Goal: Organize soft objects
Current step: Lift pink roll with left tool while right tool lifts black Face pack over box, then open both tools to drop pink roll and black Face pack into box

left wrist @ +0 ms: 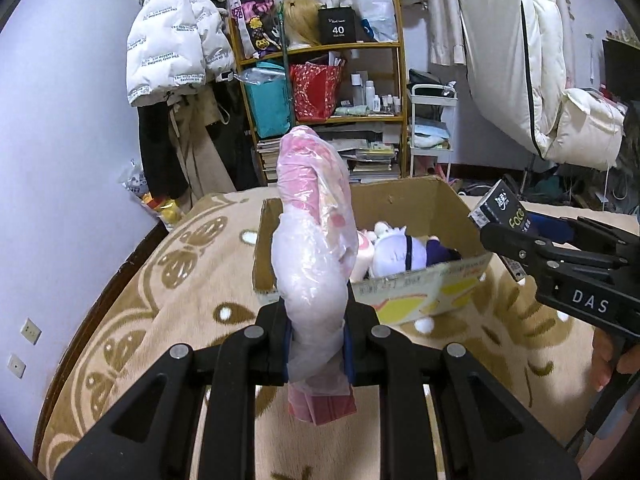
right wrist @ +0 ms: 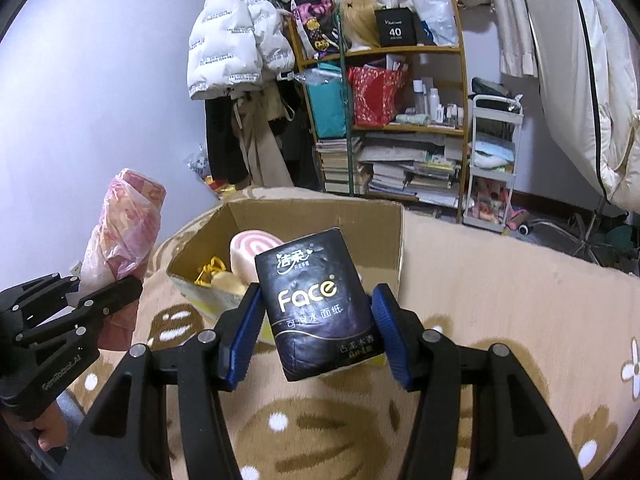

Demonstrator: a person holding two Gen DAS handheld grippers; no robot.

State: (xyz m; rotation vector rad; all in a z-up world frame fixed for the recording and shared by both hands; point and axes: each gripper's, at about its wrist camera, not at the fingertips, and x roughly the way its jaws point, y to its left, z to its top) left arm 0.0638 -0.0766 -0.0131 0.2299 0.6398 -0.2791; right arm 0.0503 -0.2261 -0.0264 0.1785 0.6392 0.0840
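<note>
Plastic-wrapped pink bundle (left wrist: pixel 314 240) stood clenched in the left tool (left wrist: pixel 318 354), tilted downward before the cardboard box (left wrist: pixel 436 204) on the patterned blanket (left wrist: pixel 160 300), while only the right view showed the right tool (right wrist: pixel 316 334) gripping the tissue pack (right wrist: pixel 316 304) squarely.

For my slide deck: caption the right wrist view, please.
Right gripper holds a black tissue pack above the patterned blanket, before a cardboard box of plush toys.

Pale lilac walls (left wrist: pixel 60 100) surround a cluttered wooden shelf (right wrist: pixel 400 128), hanging white jackets (left wrist: pixel 172 40), a white trolley (right wrist: pixel 492 168) and a beige patterned blanket (left wrist: pixel 160 300).
</note>
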